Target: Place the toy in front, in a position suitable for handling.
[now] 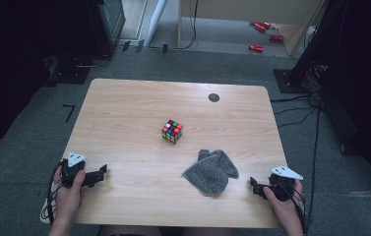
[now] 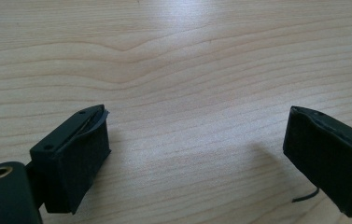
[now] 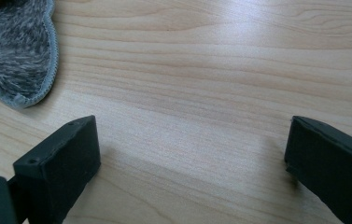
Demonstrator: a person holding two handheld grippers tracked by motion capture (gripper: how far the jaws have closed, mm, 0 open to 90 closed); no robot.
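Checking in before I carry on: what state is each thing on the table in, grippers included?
Cube: scrambled, sitting flat mid-table, untouched.
Grey cloth: crumpled in a loose heap, free of both grippers.
Left gripper: open, nothing between its fingers.
Right gripper: open, empty, cloth just ahead of it.

Lighting's pretty uneven in the high view: the table [image 1: 139, 103] is evenly lit and bright, but the room around it drops off into near black at both sides. That shot is a bit soft and low-res overall. In both gripper views there's a pale sheen of glare across the top of the wood, and the black jaws throw soft shadows onto the tabletop. The grain looks sharp, while the nearest jaw parts go slightly blurry.
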